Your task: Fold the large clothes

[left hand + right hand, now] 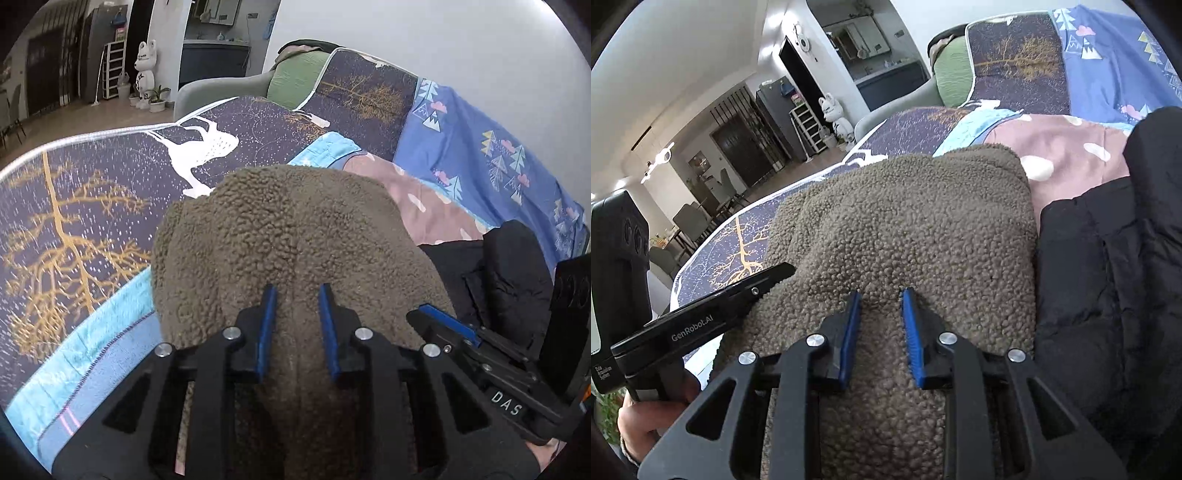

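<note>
A brown fleece garment (280, 229) lies folded in a thick bundle on the patterned bed cover; it also fills the middle of the right wrist view (908, 229). My left gripper (297, 291) rests on its near part, jaws a little apart with fleece between the blue pads (266, 325). My right gripper (879, 295) sits on the same bundle, jaws a little apart over fleece. The right gripper also shows at the right edge of the left wrist view (443, 325), and the left gripper shows at the left of the right wrist view (738, 295).
A black puffy jacket (1108, 258) lies right beside the fleece, also in the left wrist view (506, 266). A pink and blue quilt (424, 199) lies behind. The dark tree-print cover (74, 206) spreads left. A green cushion (295, 77) sits at the far end.
</note>
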`<action>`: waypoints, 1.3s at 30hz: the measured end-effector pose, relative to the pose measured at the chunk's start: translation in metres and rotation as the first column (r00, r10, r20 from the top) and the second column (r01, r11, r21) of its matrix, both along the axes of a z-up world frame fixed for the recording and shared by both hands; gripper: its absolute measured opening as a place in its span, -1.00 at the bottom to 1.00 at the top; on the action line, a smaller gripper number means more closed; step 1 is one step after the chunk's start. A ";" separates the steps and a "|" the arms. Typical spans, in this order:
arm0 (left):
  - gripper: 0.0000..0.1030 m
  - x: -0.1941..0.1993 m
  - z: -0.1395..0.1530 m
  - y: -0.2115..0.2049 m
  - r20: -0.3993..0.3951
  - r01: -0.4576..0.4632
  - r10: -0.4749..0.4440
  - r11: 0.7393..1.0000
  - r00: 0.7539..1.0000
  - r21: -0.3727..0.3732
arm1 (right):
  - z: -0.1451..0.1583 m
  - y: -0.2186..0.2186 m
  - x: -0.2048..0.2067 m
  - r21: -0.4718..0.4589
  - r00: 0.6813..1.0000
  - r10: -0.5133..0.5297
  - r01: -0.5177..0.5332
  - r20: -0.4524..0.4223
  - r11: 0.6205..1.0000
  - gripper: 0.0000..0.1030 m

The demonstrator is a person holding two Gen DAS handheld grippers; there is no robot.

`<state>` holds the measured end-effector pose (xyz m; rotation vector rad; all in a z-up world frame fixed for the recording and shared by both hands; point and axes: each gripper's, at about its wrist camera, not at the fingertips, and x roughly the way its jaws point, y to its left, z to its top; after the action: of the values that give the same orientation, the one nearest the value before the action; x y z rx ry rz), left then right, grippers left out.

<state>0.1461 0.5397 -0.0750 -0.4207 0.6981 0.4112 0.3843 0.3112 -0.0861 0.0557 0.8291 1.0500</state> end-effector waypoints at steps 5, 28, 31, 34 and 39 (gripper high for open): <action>-0.46 -0.023 0.023 -0.006 0.056 0.023 -0.023 1.000 0.998 0.006 | 0.028 -0.032 -0.022 0.036 0.999 -0.042 0.042 -0.001 0.998 -0.35; 0.96 -0.248 0.127 -0.201 0.212 -0.074 0.002 0.940 0.977 0.334 | 0.107 -0.176 -0.238 -0.036 0.960 -0.144 0.157 0.240 0.987 0.97; 0.96 -0.268 0.126 -0.209 0.194 -0.099 0.035 0.939 0.980 0.329 | 0.110 -0.184 -0.257 -0.045 0.953 -0.143 0.161 0.265 0.986 0.97; 0.96 -0.284 0.123 -0.215 0.176 -0.133 0.079 0.940 0.981 0.314 | 0.109 -0.192 -0.266 -0.041 0.954 -0.138 0.154 0.265 0.987 0.97; 0.96 -0.300 0.122 -0.228 0.150 -0.159 0.114 0.929 0.982 0.334 | 0.103 -0.201 -0.280 -0.049 0.958 -0.121 0.138 0.260 0.989 0.97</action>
<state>-0.1543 0.3116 0.0474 -0.1605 0.4601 0.6223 0.1043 0.1101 0.0171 -0.0804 0.6158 0.8834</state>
